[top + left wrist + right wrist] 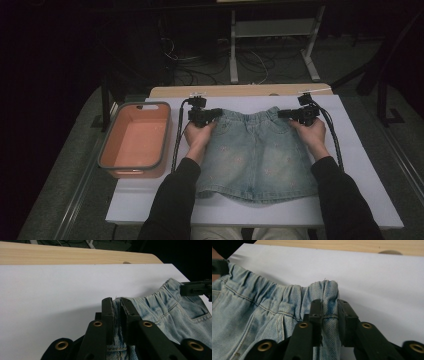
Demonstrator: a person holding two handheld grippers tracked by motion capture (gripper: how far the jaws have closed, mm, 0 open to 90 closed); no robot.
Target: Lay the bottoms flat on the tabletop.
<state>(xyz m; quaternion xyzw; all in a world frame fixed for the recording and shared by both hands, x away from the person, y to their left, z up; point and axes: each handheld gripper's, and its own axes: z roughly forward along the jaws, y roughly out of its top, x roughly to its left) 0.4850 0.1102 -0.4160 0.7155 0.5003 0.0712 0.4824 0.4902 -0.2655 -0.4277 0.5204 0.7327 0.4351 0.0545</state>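
So the denim shorts [257,155] are lying flat on the white surface [350,150], waistband at the far end and legs toward the person. Looks to me like it's only just getting going: both waistband corners are grabbed, but there's no fold in them yet and nothing's in the orange bin [135,140] off to the left. The left gripper [117,305] has its jaws clamped on the left corner, and the right gripper [329,306] has the other corner bunched between its jaws. Both forearms reach straight out, hands low beside the fabric.
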